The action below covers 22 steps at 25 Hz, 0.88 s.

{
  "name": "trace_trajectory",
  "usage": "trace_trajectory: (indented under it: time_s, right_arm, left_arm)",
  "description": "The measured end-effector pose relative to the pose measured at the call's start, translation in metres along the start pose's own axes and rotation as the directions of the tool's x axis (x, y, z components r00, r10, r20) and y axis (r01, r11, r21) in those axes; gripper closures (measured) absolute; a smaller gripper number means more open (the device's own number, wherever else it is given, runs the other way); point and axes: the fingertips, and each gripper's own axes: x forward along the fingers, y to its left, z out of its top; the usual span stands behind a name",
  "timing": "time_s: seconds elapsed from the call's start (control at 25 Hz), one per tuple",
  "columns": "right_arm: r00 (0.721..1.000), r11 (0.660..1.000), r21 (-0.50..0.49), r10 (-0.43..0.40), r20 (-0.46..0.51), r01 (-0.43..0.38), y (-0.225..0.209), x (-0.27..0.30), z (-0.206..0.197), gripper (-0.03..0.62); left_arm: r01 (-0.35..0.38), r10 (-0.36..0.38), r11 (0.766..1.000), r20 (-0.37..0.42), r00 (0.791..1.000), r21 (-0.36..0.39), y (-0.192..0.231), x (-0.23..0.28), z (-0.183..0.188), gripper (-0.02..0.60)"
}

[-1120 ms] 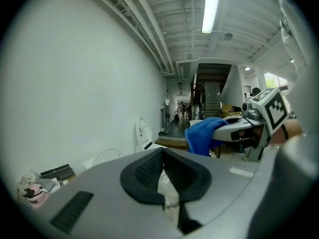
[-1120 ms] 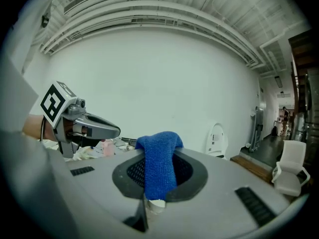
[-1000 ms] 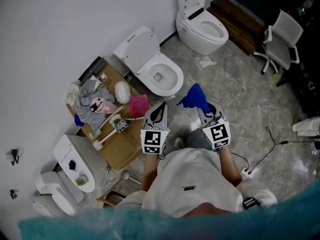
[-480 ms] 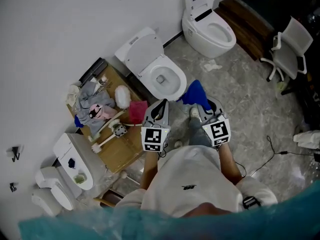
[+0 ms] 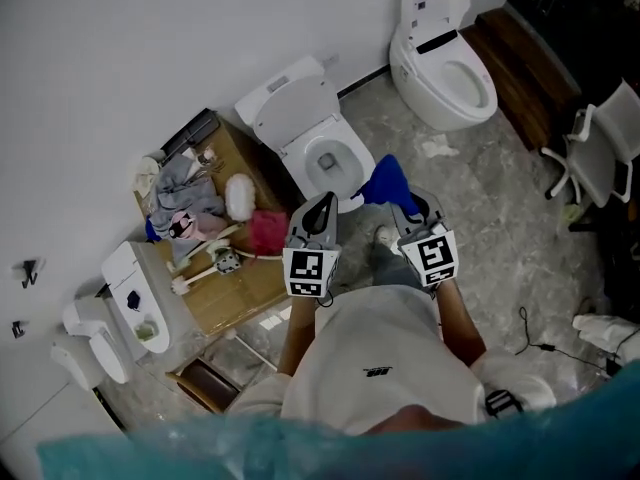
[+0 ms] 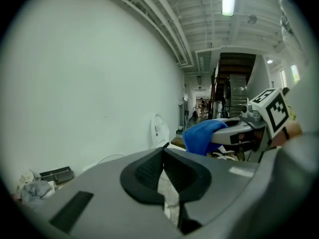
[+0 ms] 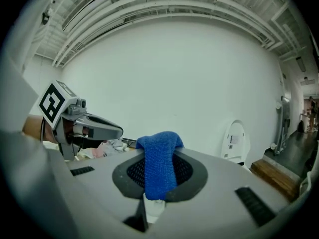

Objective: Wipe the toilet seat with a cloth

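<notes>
A person stands on a grey stone floor (image 5: 500, 208) beside a white wall, seen from above, holding a gripper in each hand at waist height. The right gripper (image 5: 399, 206) has its jaws closed tight on a blue cloth (image 5: 388, 182), which is folded over the tips and hangs down between them. The left gripper (image 5: 322, 205) has its jaws together with nothing between them, and it is pointed forward just beside the right one. The toilet (image 5: 300, 118) to be cleaned stands against the wall right in front of the person. Its lid (image 5: 293, 101) is raised and the white seat (image 5: 352, 158) is down around the bowl. From above, the cloth sits over the near right edge of the seat, but it looks to be held well above the seat and not touching it. Wiping does not appear to have begun; this reads as the approach, with the cloth already in hand. The next move would call for lowering the right gripper until the cloth presses flat on the seat, then sweeping it around the ring. To the person's left is a low wooden table (image 5: 232, 286) cluttered with clothes and brushes. A second toilet (image 5: 445, 63) stands farther off to the right.
</notes>
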Motion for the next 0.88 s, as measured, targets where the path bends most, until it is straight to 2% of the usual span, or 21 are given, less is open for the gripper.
trace_trajectory:
  time_s: [0.2,0.4,0.76,0.88]
  right_arm:
    - [0.997,0.998,0.002,0.069,-0.023,-0.069,-0.044,0.033,-0.008,0.572]
    - [0.989,0.992,0.015,0.127,-0.070,-0.126,-0.072,0.068,-0.027,0.572]
    - [0.966,0.981,0.005,0.190,-0.177,-0.192,-0.086,0.138,-0.083,0.572]
    - [0.964,0.979,-0.006,0.197,-0.178,-0.202,-0.086,0.161,-0.096,0.572]
  left_arm:
    - [-0.061,0.060,0.998,-0.023,0.998,-0.023,0.007,0.046,0.003,0.572]
    - [-0.112,0.109,0.992,-0.051,0.993,-0.056,0.026,0.079,-0.011,0.572]
    - [-0.129,0.122,0.987,-0.074,0.990,-0.098,0.057,0.130,-0.053,0.572]
    - [-0.135,0.125,0.983,-0.087,0.988,-0.123,0.069,0.144,-0.073,0.572]
